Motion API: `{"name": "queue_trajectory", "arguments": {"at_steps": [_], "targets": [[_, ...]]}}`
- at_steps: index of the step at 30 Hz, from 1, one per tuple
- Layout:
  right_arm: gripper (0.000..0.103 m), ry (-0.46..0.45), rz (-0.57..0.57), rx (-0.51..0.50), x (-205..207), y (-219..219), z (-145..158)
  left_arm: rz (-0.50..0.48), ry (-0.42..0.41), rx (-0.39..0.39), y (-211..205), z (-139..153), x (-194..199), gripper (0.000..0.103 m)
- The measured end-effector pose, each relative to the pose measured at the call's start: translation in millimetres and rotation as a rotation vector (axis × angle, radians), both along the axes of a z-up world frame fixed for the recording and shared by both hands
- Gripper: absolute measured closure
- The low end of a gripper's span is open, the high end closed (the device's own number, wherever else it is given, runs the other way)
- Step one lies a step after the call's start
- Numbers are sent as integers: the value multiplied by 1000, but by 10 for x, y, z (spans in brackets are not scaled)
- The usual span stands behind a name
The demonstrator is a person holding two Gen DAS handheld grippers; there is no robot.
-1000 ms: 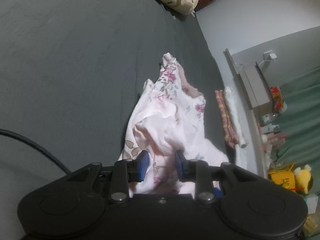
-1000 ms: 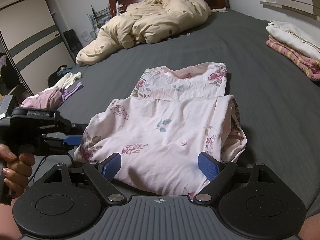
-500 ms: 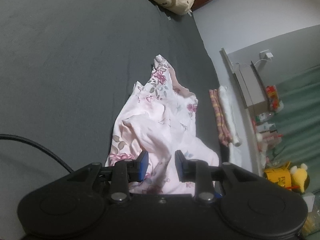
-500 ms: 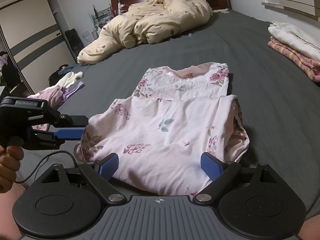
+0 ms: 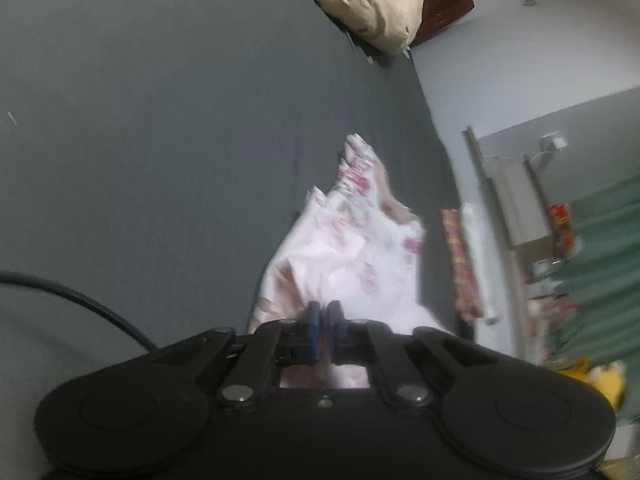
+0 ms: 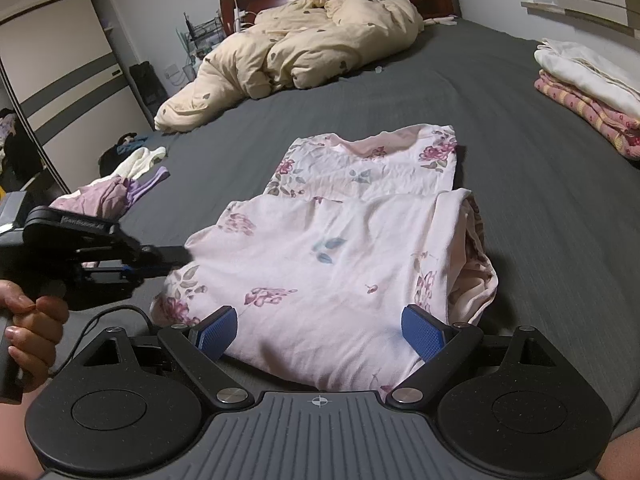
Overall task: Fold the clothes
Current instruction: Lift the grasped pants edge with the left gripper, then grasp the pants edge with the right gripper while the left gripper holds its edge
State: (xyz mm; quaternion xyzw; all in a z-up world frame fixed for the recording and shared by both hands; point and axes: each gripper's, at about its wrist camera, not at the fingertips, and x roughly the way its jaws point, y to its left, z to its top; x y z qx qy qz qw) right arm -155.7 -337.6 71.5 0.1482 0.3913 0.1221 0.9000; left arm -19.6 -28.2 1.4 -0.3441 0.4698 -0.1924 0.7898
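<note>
Shirt lies half-folded on bed. Left gripper jaws clamped on its left edge; right gripper jaws apart, straddling near hem.

Left-view floral garment blurred; shelf clutter illegible

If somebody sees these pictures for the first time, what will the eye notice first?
The floral garment, half folded, lies in the middle of the grey bed. The left tool is closed on its left edge, while the right tool is open at its near edge. A crumpled beige duvet sits by the headboard.
</note>
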Motion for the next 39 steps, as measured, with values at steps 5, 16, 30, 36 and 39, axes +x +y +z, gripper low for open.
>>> {"name": "queue_trajectory", "arguments": {"at_steps": [5, 16, 30, 36, 39], "targets": [[13, 0, -2, 2, -1, 1, -1, 1, 16, -11, 207, -35, -5, 101], [13, -22, -57, -15, -81, -125, 145, -27, 5, 4, -105, 41, 196, 83], [13, -48, -144, -88, 206, -414, 208, 9, -23, 103, -48, -44, 152, 98], [13, -24, -147, -36, 363, -531, 161, -2, -140, 176, -101, 293, 348, 76], [14, -13, -149, -10, 441, -589, 138, -34, -117, 191, -242, 270, 575, 74]]}}
